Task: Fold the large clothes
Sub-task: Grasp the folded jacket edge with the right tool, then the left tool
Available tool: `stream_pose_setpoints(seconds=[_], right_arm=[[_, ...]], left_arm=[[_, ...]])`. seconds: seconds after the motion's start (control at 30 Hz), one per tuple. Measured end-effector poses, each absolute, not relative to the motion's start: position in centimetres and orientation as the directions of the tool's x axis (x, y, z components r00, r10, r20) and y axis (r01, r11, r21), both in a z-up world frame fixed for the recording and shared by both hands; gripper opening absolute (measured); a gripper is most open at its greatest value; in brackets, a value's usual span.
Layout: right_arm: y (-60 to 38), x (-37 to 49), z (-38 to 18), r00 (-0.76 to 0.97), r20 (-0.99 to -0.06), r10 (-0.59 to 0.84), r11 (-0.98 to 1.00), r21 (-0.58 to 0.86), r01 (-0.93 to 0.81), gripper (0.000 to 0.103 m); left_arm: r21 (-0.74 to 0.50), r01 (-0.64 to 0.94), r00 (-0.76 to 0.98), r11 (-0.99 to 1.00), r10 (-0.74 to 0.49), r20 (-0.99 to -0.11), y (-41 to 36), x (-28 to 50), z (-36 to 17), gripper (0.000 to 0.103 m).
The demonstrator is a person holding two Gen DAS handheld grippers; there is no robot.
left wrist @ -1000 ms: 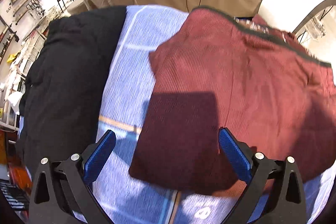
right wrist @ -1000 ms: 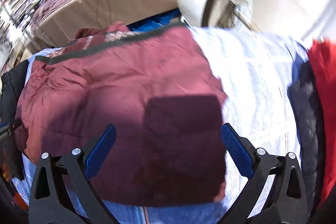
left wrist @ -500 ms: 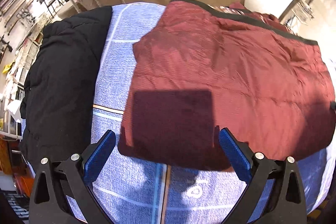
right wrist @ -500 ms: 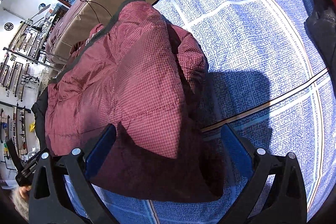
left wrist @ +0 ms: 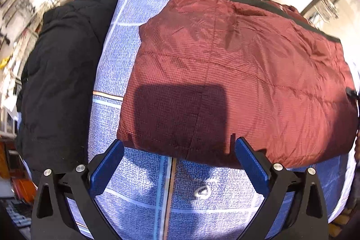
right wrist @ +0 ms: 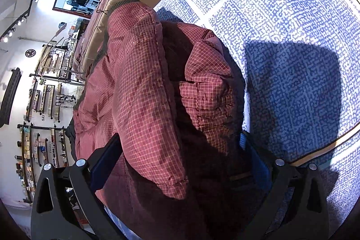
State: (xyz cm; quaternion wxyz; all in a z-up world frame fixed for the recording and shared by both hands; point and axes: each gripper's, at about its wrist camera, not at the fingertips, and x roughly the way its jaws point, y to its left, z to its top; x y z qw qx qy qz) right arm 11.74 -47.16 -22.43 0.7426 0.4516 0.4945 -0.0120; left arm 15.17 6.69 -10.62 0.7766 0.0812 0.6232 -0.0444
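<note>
Two grippers work a maroon jacket [left wrist: 236, 73] on a blue sheet [left wrist: 139, 186]. In the left wrist view the jacket fills the centre and right of the frame, folded into a thick slab, its near hem just above the left gripper [left wrist: 178, 163], whose jaws stand spread wide with only sheet between them; a black coat [left wrist: 60, 73] lies along the left edge. In the right wrist view the jacket [right wrist: 144, 91] occupies the centre and lower left, bare sheet [right wrist: 292, 37] the upper right. The right gripper [right wrist: 180, 163] straddles a puffy fold at the bottom centre, jaws wide and not pinching. The risk I see: slick, springy padding could slip free or catch only its top layer, so the fold springs open, and the left gripper could snag sheet instead.
</note>
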Motion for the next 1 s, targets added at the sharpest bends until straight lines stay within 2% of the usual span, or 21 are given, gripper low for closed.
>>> stream_pose_setpoints(seconds=[0.07, 0.13, 0.3, 0.5, 0.63, 1.0], right_arm=[[-46.8, 12.0, -22.3, 0.507, -0.742, 0.438, 0.591, 0.663, 0.46, 0.098], [-45.8, 12.2, -22.4, 0.499, -0.723, 0.478, 0.575, 0.687, 0.445, 0.089], [-44.6, 12.7, -22.4, 0.48, -0.731, 0.485, 0.595, 0.678, 0.431, 0.082], [-44.4, 12.5, -22.6, 0.446, -0.766, 0.464, 0.615, 0.64, 0.46, 0.082], [-43.8, 13.0, -22.5, 0.428, -0.786, 0.446, 0.629, 0.615, 0.476, 0.082], [-42.3, 14.2, -22.5, 0.41, -0.811, 0.417, 0.635, 0.583, 0.506, 0.082]], left_arm=[[0.043, 0.136, 0.205, 0.99, 0.014, -0.979, 7.2, 15.8, -10.9, 0.097], [0.031, 0.115, 0.202, 0.993, 0.007, -0.979, 7.7, 16.4, -10.9, 0.097], [-0.008, 0.102, 0.211, 0.995, -0.029, -0.977, 9.2, 18.2, -10.5, 0.097], [-0.128, 0.035, 0.211, 0.991, -0.132, -0.969, 12.0, 22.5, -10.5, 0.097], [-0.247, -0.026, 0.163, 0.969, -0.24, -0.957, 13.4, 25.7, -12.4, 0.097], [-0.328, 0.006, 0.072, 0.945, -0.327, -0.942, 11.0, 31.1, -17.0, 0.098]])
